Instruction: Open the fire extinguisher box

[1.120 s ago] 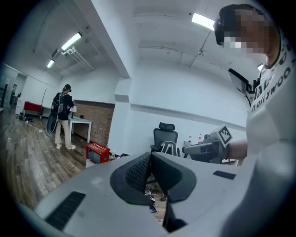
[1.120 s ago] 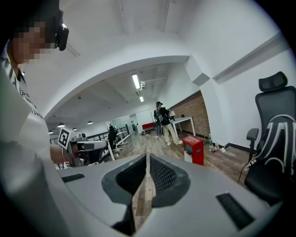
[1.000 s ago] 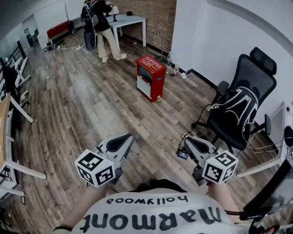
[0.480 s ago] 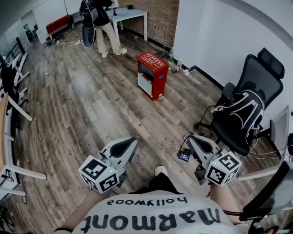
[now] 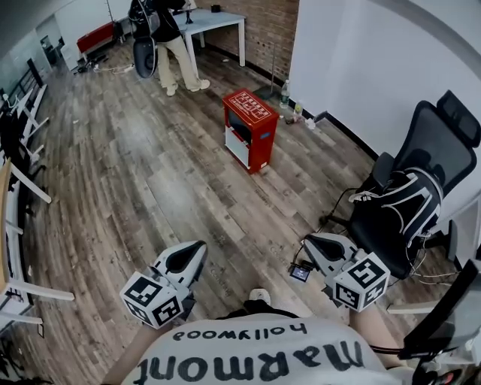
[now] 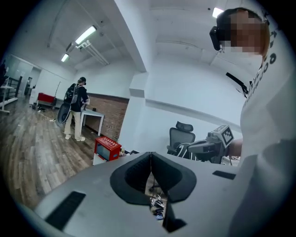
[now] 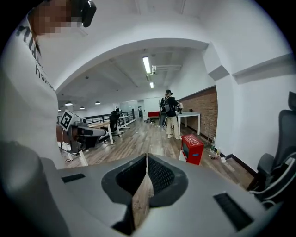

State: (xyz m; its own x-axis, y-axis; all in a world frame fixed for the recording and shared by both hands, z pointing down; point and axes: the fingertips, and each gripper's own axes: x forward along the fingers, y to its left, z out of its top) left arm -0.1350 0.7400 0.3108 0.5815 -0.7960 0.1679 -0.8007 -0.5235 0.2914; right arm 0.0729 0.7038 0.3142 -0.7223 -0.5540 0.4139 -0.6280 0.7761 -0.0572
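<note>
The red fire extinguisher box (image 5: 250, 128) stands on the wooden floor by the white wall, a window in its front, its lid down. It also shows small in the left gripper view (image 6: 107, 149) and the right gripper view (image 7: 192, 149). My left gripper (image 5: 192, 254) is held low at the left, far short of the box, shut with nothing in it. My right gripper (image 5: 314, 243) hangs at the right, also shut and empty. In both gripper views the black pads meet (image 6: 151, 162) (image 7: 146, 167).
A black office chair (image 5: 409, 195) with a backpack on it stands close at the right, cables and a small device (image 5: 300, 273) on the floor beside it. A person (image 5: 161, 37) stands by a white table (image 5: 214, 22) at the far end. Bottles (image 5: 285, 92) stand behind the box.
The view has shifted forward across the floor: the box and the chair sit differently in frame. Both grippers dropped slightly lower in the head view and stayed shut.
</note>
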